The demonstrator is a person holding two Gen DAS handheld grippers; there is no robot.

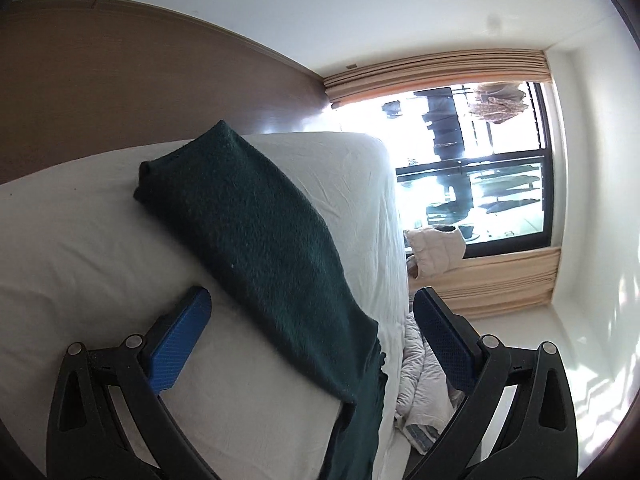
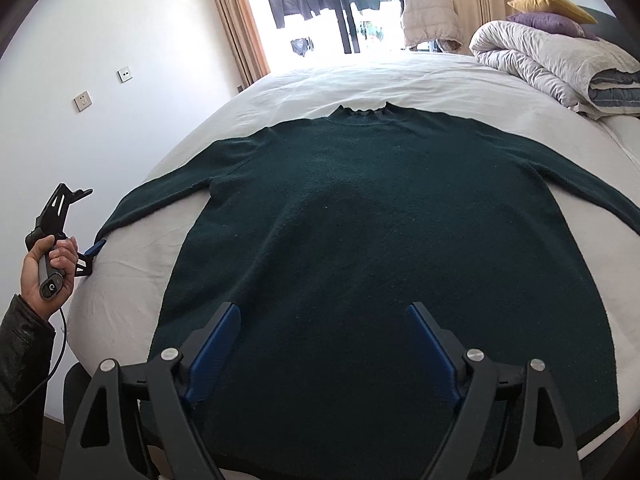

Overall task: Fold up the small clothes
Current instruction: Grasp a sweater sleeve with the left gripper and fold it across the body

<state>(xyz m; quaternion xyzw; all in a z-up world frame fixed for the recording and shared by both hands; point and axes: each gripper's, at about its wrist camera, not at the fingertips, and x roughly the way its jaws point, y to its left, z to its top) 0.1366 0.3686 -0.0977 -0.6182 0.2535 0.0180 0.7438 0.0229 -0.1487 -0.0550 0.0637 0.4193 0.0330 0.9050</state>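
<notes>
Dark green sweater [image 2: 376, 248] spread flat on white bed [image 2: 320, 80], neck toward twelve o'clock, both sleeves out; no fold made yet, whole folding left. Right gripper [image 2: 324, 344] wide, nothing held, over hem at six o'clock. Left gripper [image 1: 312, 320] wide, empty, at sleeve cuff [image 2: 105, 236] at nine o'clock. Rolled duvet [image 2: 552, 64] and pillows at two o'clock; curtained window [image 2: 340, 4] at twelve.
</notes>
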